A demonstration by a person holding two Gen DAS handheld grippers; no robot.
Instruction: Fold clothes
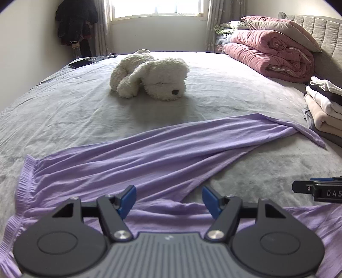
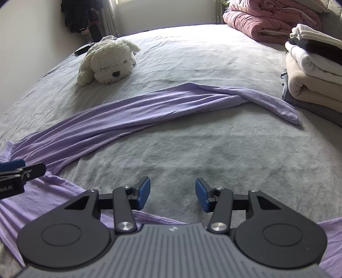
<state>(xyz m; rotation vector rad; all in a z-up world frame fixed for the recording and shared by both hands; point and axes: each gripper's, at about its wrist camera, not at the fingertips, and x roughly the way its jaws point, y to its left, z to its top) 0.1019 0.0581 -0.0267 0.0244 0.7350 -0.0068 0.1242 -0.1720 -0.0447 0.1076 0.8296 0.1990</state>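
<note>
A home bedroom: wide bed (image 1: 64,102) under a grey sheet, plush dog (image 1: 149,74), rolled pink quilt (image 1: 267,55) against a padded headboard (image 1: 320,30), curtained window (image 1: 156,8), probably dark coats (image 1: 74,23) hanging in the corner.

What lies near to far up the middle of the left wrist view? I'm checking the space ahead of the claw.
Left claw → purple garment → bare grey bedsheet → white plush dog → window.
</note>
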